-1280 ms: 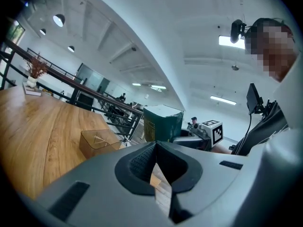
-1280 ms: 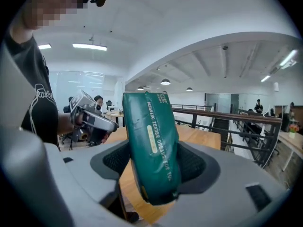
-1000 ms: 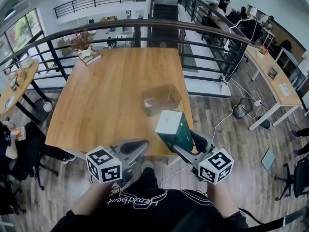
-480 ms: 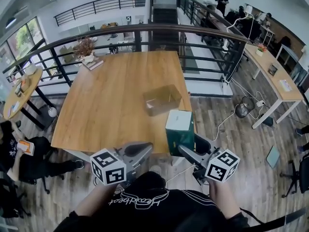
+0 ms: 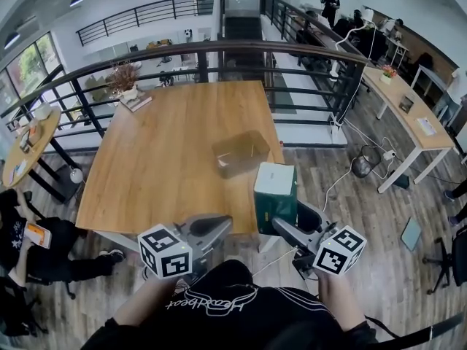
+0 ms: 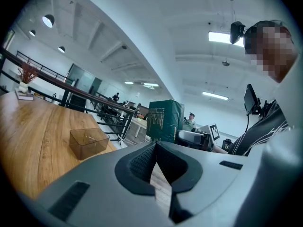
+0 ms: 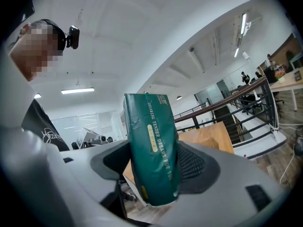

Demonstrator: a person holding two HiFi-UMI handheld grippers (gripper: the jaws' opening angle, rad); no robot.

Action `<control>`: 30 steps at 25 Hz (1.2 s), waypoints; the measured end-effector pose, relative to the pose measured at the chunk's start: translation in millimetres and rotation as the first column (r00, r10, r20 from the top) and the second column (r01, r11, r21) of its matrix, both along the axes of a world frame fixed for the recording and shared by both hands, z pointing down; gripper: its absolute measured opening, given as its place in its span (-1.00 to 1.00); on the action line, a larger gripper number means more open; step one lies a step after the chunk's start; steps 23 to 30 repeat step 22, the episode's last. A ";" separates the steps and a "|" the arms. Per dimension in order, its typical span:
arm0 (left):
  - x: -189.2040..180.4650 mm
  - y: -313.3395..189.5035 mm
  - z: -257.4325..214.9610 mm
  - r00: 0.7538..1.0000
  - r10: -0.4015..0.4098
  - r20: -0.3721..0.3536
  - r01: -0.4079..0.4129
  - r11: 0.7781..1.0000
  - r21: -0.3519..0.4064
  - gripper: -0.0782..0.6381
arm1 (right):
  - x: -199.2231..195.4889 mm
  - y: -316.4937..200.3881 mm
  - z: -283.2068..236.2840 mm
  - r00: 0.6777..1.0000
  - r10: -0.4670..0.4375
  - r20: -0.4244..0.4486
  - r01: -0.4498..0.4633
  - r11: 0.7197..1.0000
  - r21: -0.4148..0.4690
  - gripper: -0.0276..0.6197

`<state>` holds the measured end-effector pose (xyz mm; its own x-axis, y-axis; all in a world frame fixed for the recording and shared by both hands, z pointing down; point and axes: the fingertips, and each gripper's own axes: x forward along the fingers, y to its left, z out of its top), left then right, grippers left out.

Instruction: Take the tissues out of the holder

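Note:
A green tissue pack (image 5: 275, 193) with a pale top stands upright in my right gripper (image 5: 286, 224), which is shut on it above the table's near edge. In the right gripper view the tissue pack (image 7: 151, 155) fills the space between the jaws. The clear brownish holder (image 5: 241, 152) sits on the wooden table (image 5: 160, 152), just beyond the pack; the holder (image 6: 88, 142) looks empty in the left gripper view. My left gripper (image 5: 211, 227) hovers at the near edge, left of the pack, jaws shut on nothing.
A dark metal railing (image 5: 219, 49) runs behind the table. A plant and a book (image 5: 129, 86) stand at the far left corner. A smaller round table (image 5: 29, 141) is at the left, cables (image 5: 365, 162) lie on the floor at the right.
My right gripper has carried the tissue pack a little to the right and away from the holder. The left gripper has barely shifted.

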<state>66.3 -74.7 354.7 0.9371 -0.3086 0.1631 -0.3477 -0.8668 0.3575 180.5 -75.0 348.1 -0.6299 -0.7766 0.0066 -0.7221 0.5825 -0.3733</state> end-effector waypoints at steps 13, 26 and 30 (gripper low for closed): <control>-0.9 -3.4 -0.6 1.000 0.003 -0.019 -0.003 1.000 0.015 -0.74 | -1.3 -5.4 5.6 1.000 0.008 0.014 -0.007 1.000 -0.009 0.07; -8.1 -14.2 3.8 1.000 0.005 -0.028 -0.005 1.000 0.003 -0.74 | -7.8 -15.3 11.9 1.000 0.013 -0.005 -0.013 1.000 -0.027 0.07; -8.1 -14.2 3.8 1.000 0.005 -0.028 -0.005 1.000 0.003 -0.74 | -7.8 -15.3 11.9 1.000 0.013 -0.005 -0.013 1.000 -0.027 0.07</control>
